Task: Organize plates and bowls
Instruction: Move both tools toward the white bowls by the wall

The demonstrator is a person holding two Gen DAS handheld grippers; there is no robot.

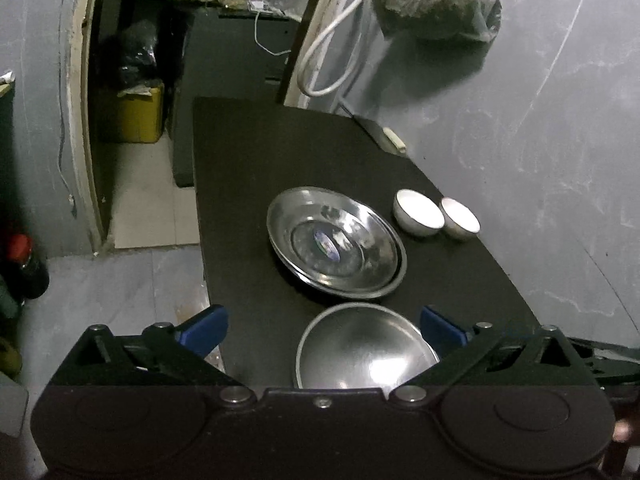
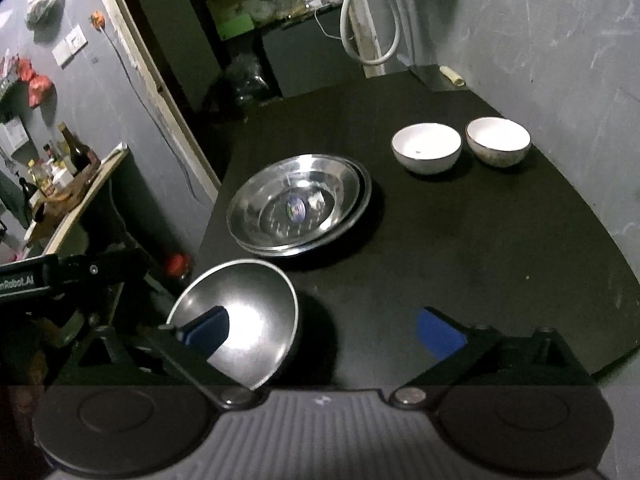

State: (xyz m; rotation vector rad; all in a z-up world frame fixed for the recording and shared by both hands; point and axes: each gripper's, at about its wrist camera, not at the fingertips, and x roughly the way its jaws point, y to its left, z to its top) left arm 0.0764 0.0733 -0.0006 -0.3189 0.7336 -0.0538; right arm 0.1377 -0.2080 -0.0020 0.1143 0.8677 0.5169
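Observation:
Two stacked steel plates lie on the black table. A steel bowl sits near the table's front edge. Two white bowls stand side by side at the right, the nearer-left one and the other. My left gripper is open above the steel bowl, its jaws spread either side. My right gripper is open and empty, its left finger in front of the steel bowl.
A grey wall runs along the table's right side. A white hose hangs at the back. A doorway opens at the left with a yellow bin. A side shelf with bottles stands left of the table.

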